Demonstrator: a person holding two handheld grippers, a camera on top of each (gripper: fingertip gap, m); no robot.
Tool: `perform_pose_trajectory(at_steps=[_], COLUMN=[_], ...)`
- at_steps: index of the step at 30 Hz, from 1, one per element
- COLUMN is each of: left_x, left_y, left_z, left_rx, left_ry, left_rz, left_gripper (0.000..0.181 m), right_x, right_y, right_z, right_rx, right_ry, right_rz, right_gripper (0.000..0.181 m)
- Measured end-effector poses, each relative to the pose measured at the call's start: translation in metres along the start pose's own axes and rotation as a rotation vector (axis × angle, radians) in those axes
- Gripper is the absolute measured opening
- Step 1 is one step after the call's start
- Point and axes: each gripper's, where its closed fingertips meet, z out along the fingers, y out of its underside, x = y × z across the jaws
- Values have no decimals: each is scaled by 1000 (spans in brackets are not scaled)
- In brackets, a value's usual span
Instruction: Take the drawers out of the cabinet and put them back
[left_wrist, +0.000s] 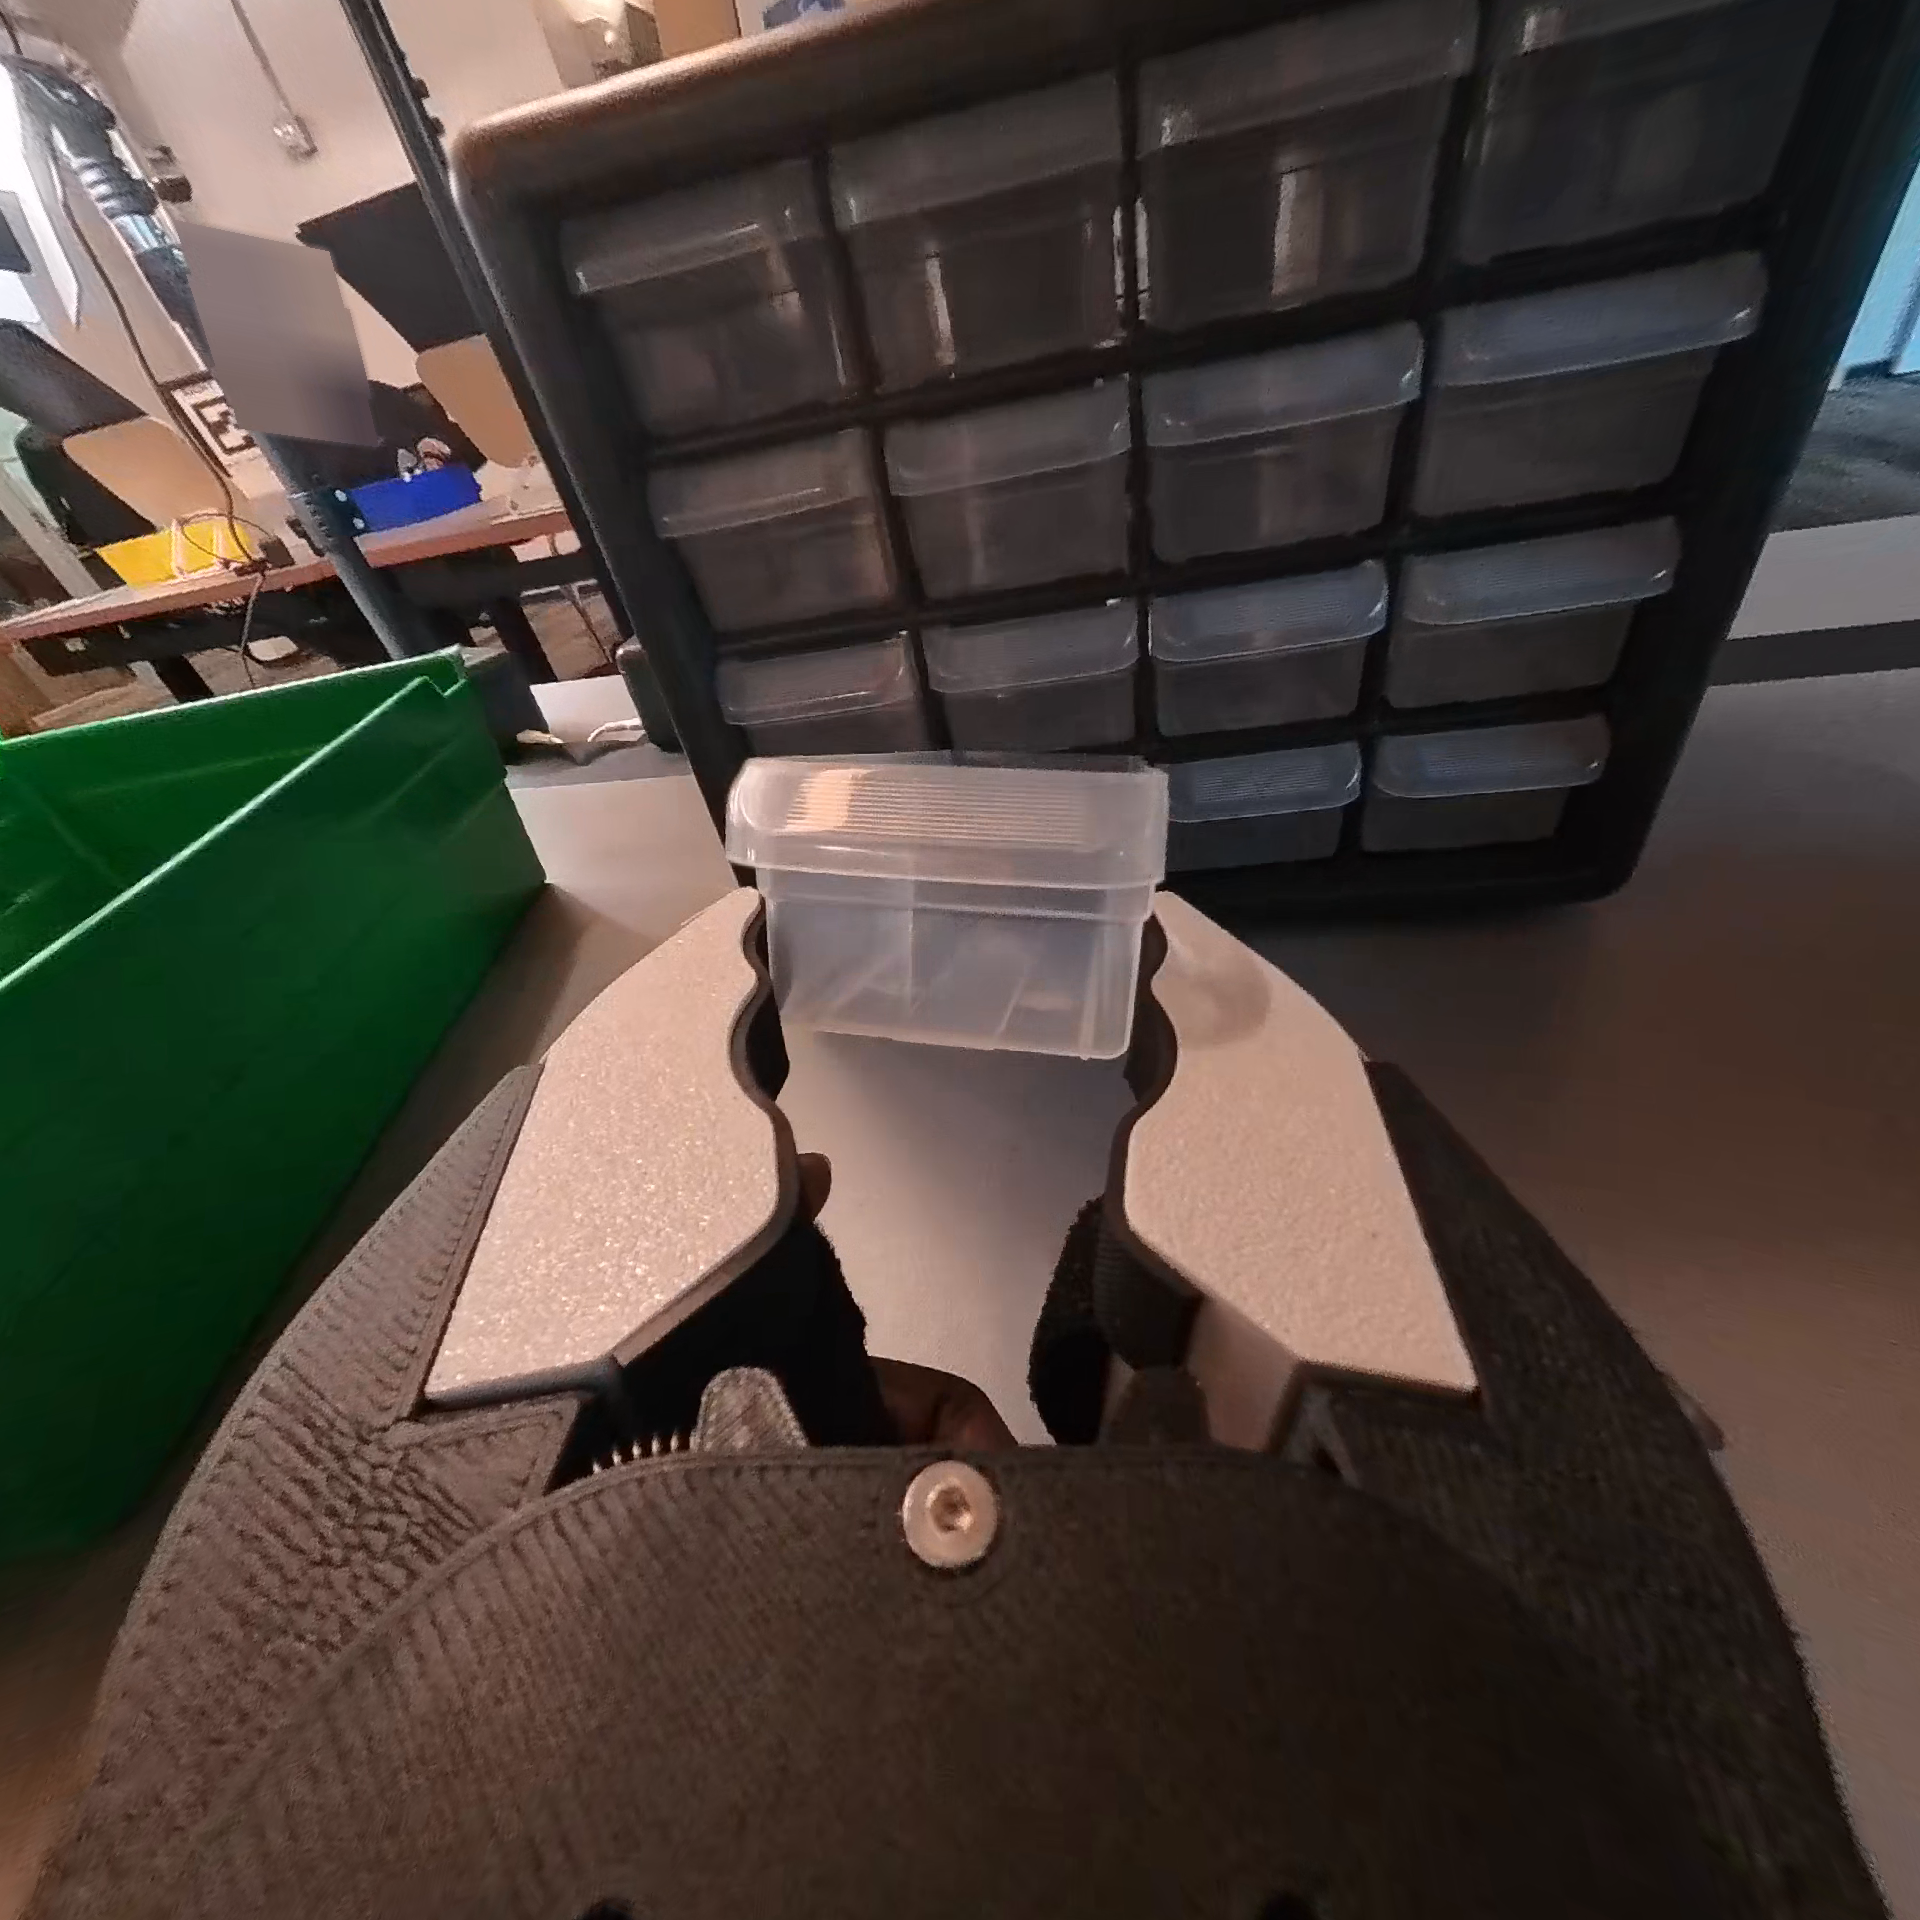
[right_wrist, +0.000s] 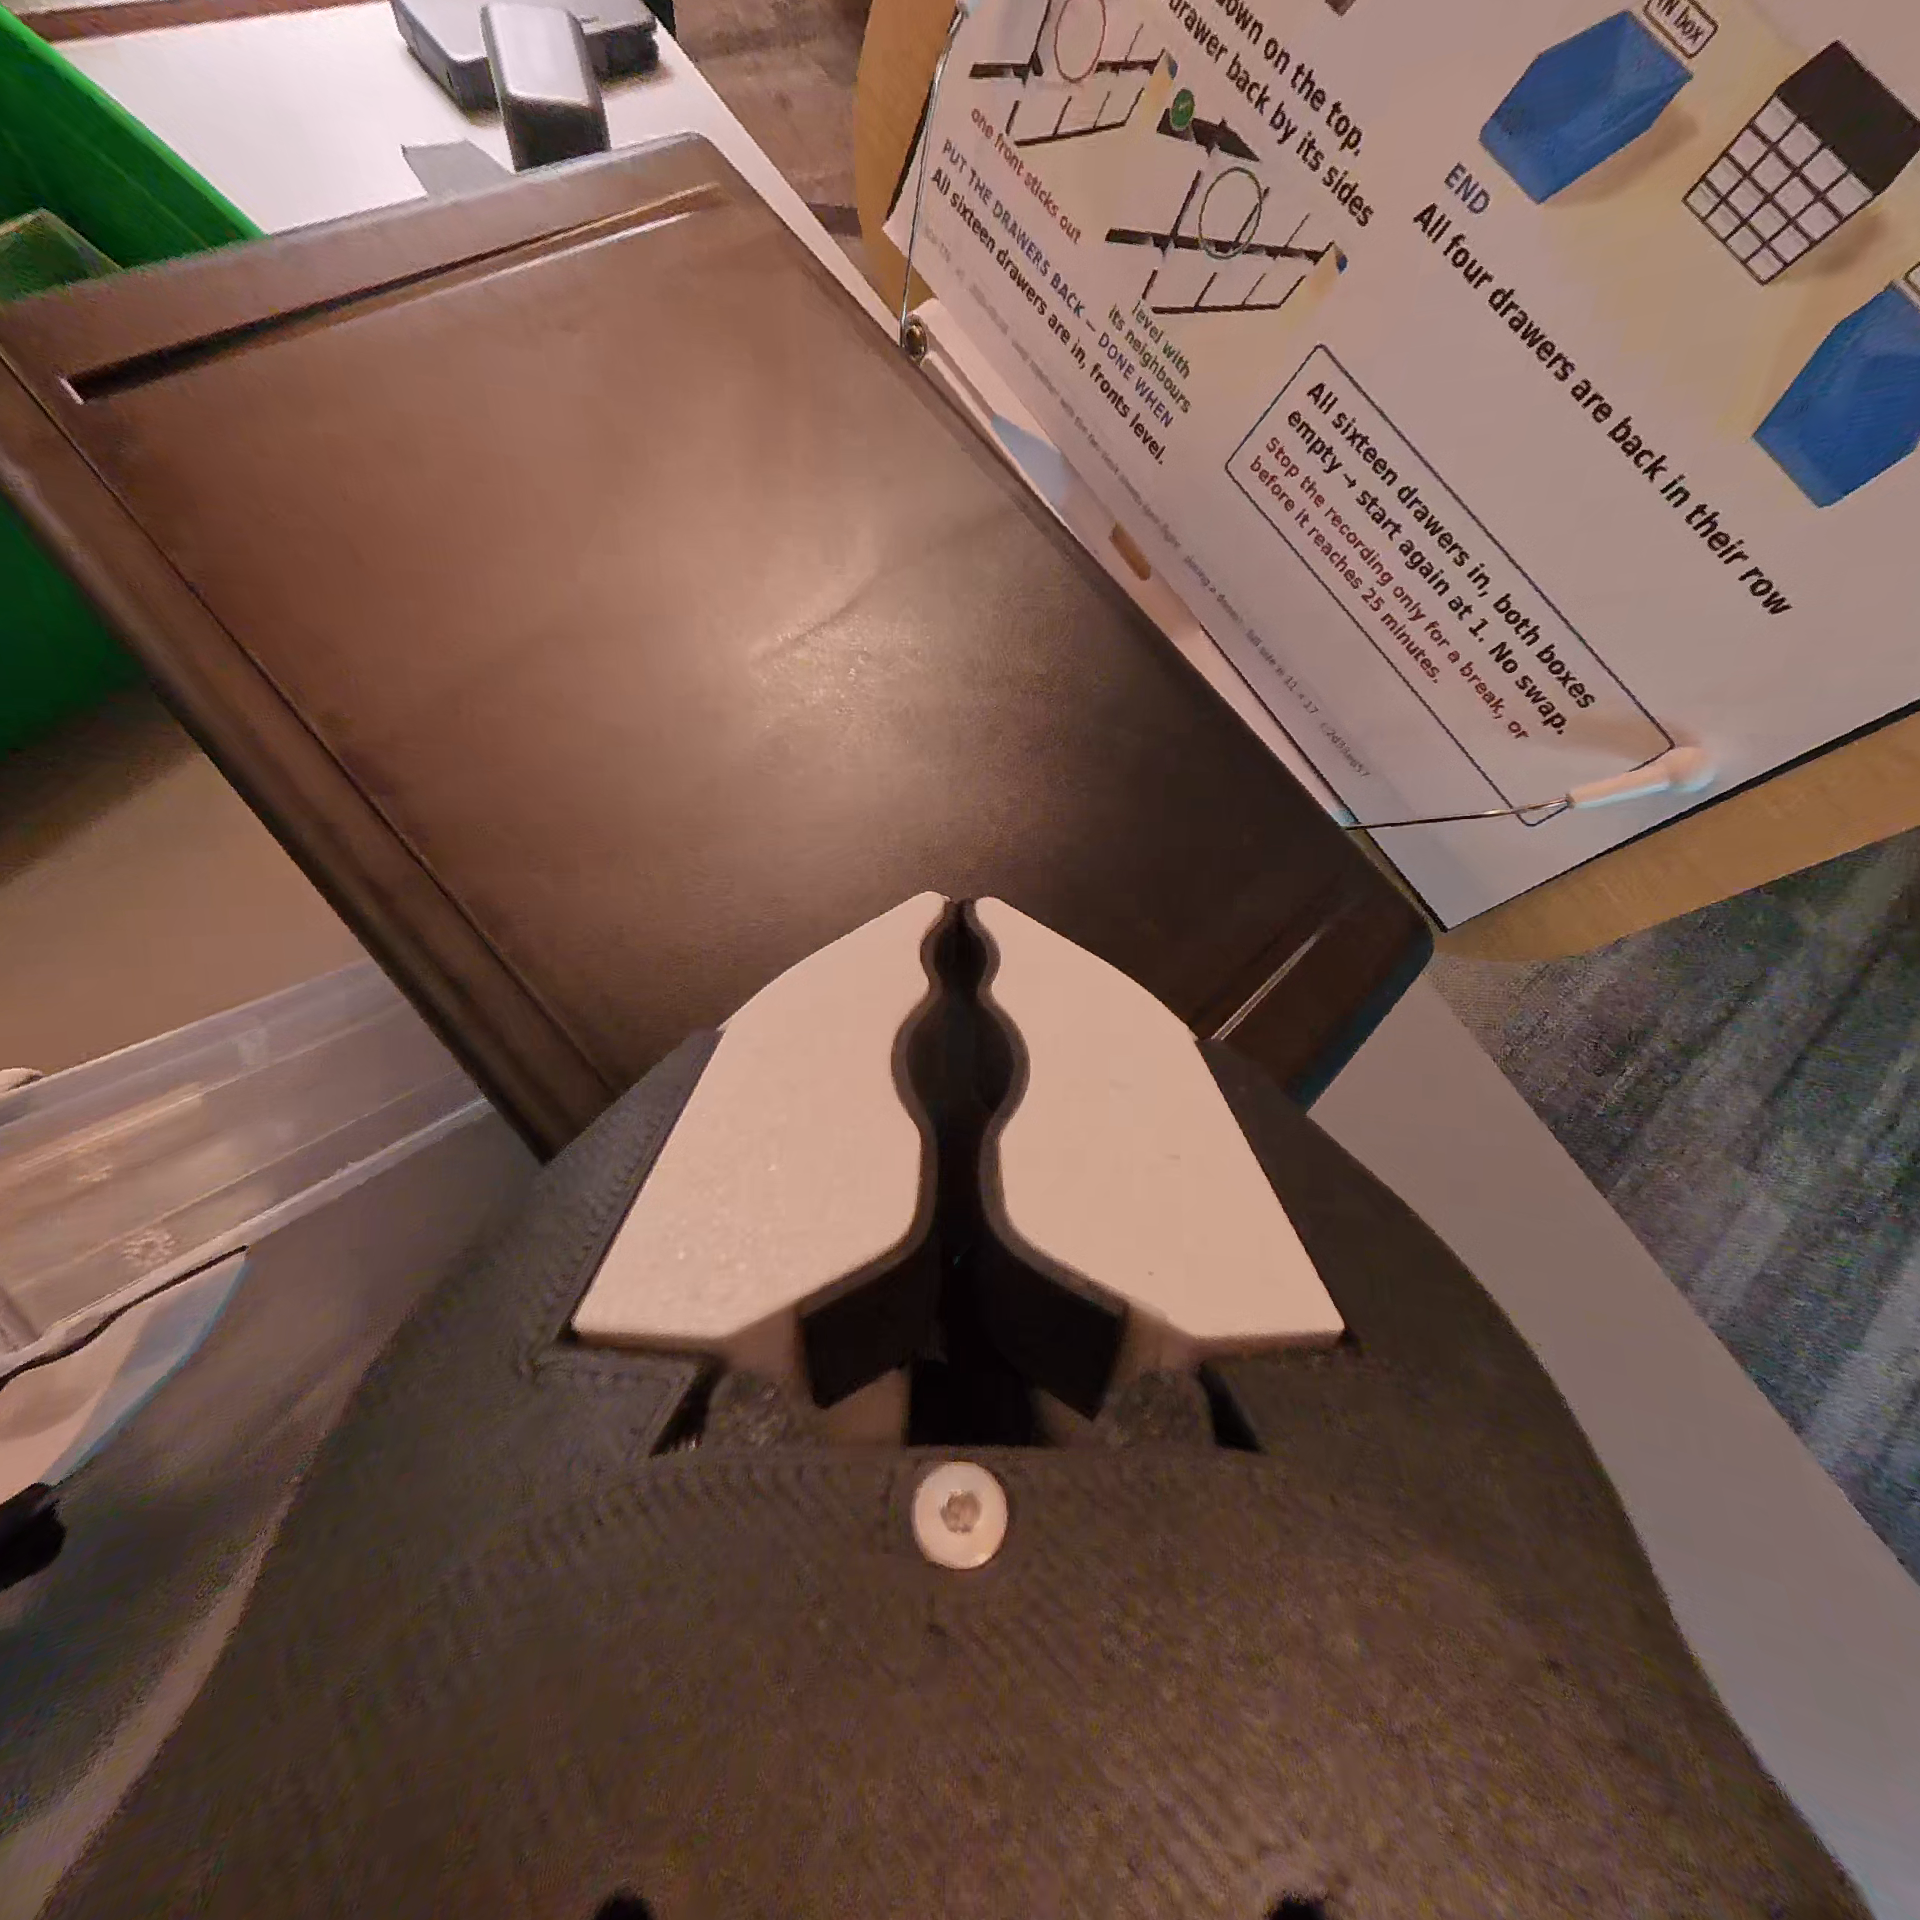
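The black cabinet (left_wrist: 727, 114) stands on the table, its grid of slots filled with clear plastic drawers. My left gripper (left_wrist: 954, 935) is shut on a clear drawer (left_wrist: 945, 966), gripping its sides and holding it just above the table in front of the bottom row's left half. Whether the drawer's back end is inside a slot is hidden. My right gripper (right_wrist: 961, 909) is shut and empty, with its tips over the near edge of the cabinet's flat black top (right_wrist: 623, 571).
A green bin (left_wrist: 239, 987) stands on the table left of the cabinet and also shows in the right wrist view (right_wrist: 73, 156). A printed instruction sheet (right_wrist: 1455, 364) leans on a stand right of the cabinet. A clear plastic piece (right_wrist: 208, 1091) lies lower left. Carpet (right_wrist: 1714, 1039) lies beyond the table edge.
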Motion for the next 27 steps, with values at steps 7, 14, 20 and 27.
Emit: perform_pose_trajectory(at_steps=[7, 14, 20, 27], left_x=[-6, -3, 4, 8], left_y=[5, 2, 1, -2], left_z=[-2, 4, 4, 17], left_rx=[-36, -20, -17, 0], left_ry=[-8, -24, -9, -26], left_rz=[-101, -77, -81, -11], left_gripper=[65, 65, 65, 65], right_x=[0, 1, 1, 1], right_y=[-1, -3, -3, -3], right_z=[1, 3, 3, 3], right_rx=[-7, 0, 5, 7], right_ry=[47, 68, 65, 69], right_rz=[-51, -56, -54, -65], right_gripper=[0, 0, 1, 0])
